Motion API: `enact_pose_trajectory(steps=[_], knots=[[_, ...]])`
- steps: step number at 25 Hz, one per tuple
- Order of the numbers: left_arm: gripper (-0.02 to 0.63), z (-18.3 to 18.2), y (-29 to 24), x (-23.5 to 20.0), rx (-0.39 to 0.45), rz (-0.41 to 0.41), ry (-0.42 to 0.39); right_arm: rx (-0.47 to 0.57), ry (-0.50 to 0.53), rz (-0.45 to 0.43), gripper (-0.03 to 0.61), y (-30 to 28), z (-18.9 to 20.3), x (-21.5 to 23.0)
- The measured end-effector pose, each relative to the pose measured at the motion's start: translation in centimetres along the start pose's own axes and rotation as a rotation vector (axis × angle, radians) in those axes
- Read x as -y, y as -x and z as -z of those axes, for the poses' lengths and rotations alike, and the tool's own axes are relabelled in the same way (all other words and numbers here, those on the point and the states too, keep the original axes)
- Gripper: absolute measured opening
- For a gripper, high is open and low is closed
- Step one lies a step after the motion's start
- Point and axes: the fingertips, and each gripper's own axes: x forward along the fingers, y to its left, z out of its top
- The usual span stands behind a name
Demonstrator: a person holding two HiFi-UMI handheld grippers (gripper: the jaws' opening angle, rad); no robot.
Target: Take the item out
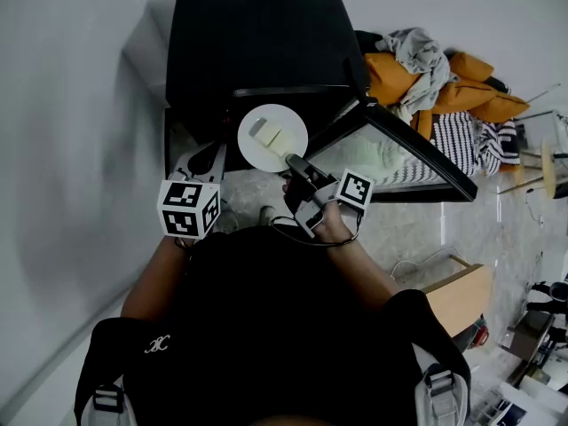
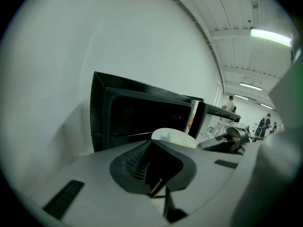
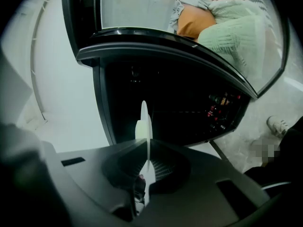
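A black microwave (image 1: 257, 43) stands with its door (image 1: 404, 145) swung open to the right. In front of its dark cavity a white plate (image 1: 272, 136) with pale food pieces hangs in the air. My right gripper (image 1: 297, 165) is shut on the plate's near rim. In the right gripper view the plate (image 3: 144, 122) shows edge-on, running between the pads of the right gripper (image 3: 147, 148). My left gripper (image 1: 202, 160) sits at the microwave's lower left front, left of the plate; its jaws (image 2: 154, 143) look shut with nothing in them. The plate (image 2: 173, 136) shows just beyond them.
A pile of orange, grey and striped clothes (image 1: 444, 87) lies right of the microwave, behind the open door. A white wall (image 1: 71, 131) runs along the left. A wooden box (image 1: 457, 295) sits on the floor at the right. A shoe (image 3: 277, 124) shows below the door.
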Motion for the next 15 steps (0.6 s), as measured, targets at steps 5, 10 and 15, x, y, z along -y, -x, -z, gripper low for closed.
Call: enact_pose_trajectory(steps=[5, 10, 15], knots=[[0.008, 0.1, -0.2, 0.2, -0.005, 0.022, -0.004, 0.002, -0.016, 0.022, 0.021, 2.1, 2.0, 0.5], [0.008, 0.6, -0.6, 0.7, -0.009, 0.048, -0.002, 0.025, -0.024, 0.038, 0.021, 4.1, 3.0, 1.2], [0.008, 1.1, -0.4, 1.8, -0.019, 0.072, -0.002, 0.053, -0.011, 0.042, 0.021, 5.8, 3.6, 0.9]])
